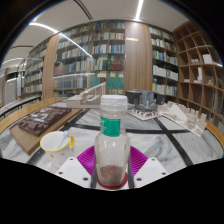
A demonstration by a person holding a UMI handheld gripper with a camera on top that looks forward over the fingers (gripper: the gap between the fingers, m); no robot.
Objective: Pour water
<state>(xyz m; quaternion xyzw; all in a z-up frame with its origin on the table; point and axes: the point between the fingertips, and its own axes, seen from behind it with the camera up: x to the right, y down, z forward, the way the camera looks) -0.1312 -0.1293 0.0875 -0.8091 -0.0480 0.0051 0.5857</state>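
Observation:
A clear plastic bottle [112,140] with a white cap and a green neck band stands upright between my gripper's [112,165] two fingers. Both magenta pads [87,157] press against its sides, so the gripper is shut on it. The bottle's base shows reddish at the bottom. A yellow-rimmed white cup [54,144] stands on the marble table [170,140] to the left, just beyond my left finger.
A dark wooden tray [38,122] with items lies at the far left of the table. White objects [145,104] sit beyond the bottle to the right. Bookshelves [100,55] line the room behind.

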